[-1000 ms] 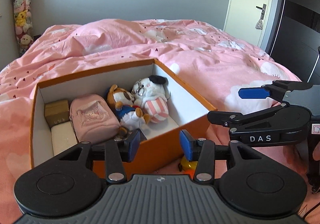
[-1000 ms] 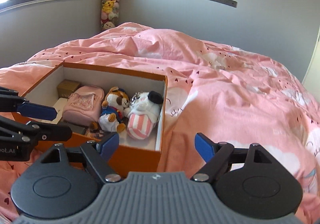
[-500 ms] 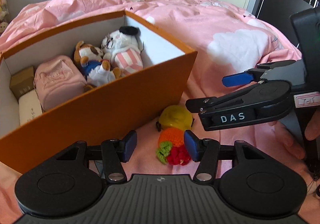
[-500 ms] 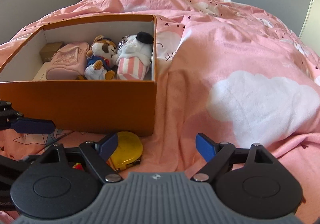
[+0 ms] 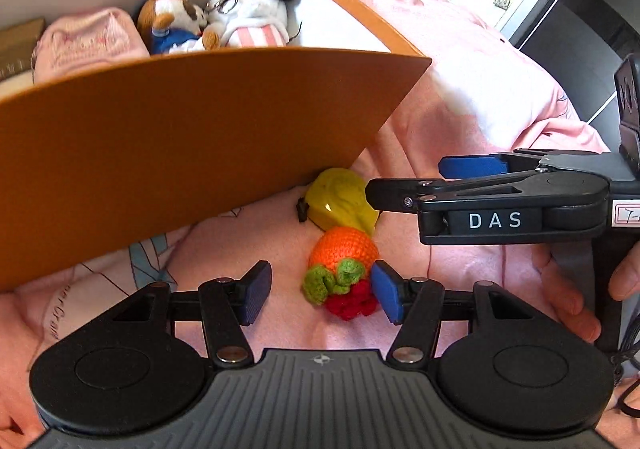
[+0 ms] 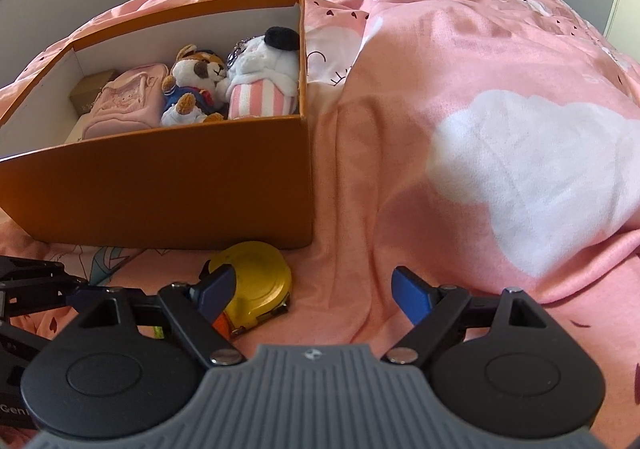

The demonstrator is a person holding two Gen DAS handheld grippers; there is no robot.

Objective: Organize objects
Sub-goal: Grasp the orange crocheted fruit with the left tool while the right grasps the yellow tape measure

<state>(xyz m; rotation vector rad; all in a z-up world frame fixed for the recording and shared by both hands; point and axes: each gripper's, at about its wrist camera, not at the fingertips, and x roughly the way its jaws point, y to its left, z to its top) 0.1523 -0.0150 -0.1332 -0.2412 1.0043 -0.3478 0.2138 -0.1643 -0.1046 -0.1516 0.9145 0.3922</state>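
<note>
Everywhere underneath lies a big pink bed cover with white clouds on it. On the cover sits an orange box, open at the top. Inside the box, from left to right, are a small brown box, a pink bag, a plush dog in blue clothes and a white plush toy with a black hat and pink stripes. Just outside the box's front corner, on the cover, lies a yellow tape measure. Right beside it lies a knitted toy, orange, green and red. The left gripper points down at the knitted toy and its jaws are opening; the toy sits between them, close to the right blue pad, and is not squeezed. The right gripper stands wide with nothing in it, its left pad over the tape measure. A hand holds the right gripper's handle.
</note>
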